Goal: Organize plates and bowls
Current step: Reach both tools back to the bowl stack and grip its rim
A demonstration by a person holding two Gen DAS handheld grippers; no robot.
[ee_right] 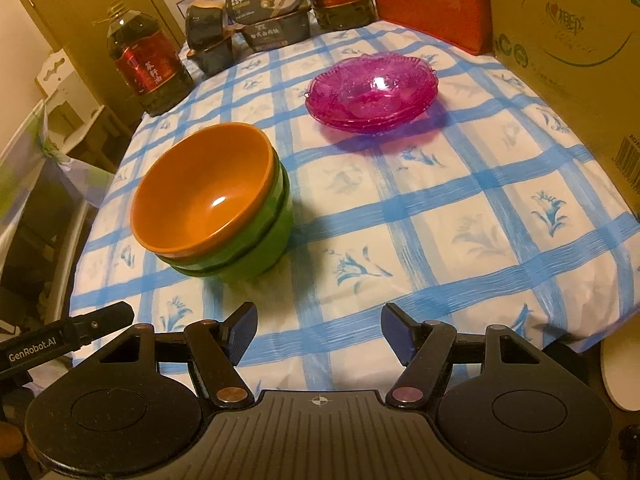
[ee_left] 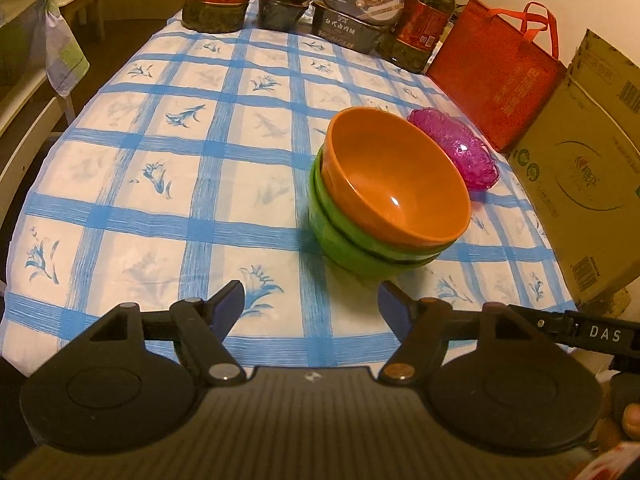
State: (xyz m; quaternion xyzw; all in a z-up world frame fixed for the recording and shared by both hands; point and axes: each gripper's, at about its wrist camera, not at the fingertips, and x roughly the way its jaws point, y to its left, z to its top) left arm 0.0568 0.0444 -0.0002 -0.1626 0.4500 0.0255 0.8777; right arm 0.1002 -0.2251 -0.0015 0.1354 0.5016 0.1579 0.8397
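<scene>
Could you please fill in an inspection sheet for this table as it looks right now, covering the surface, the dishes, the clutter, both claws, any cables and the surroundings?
Surface: table under a blue-checked tablecloth, flower print, lying flat.
Job's things: orange bowl nested on top of green bowls; apart from them, a nested stack of pink glass plates.
Clutter: two oil bottles, boxed meals, a red bag and a cardboard box along the far and side edges.
Claws: left claw open, nothing between its jaws; right claw open, nothing between its jaws; both short of the bowls.
Cables: nothing seen.
Surroundings: white chair beside the table, wooden door behind.
</scene>
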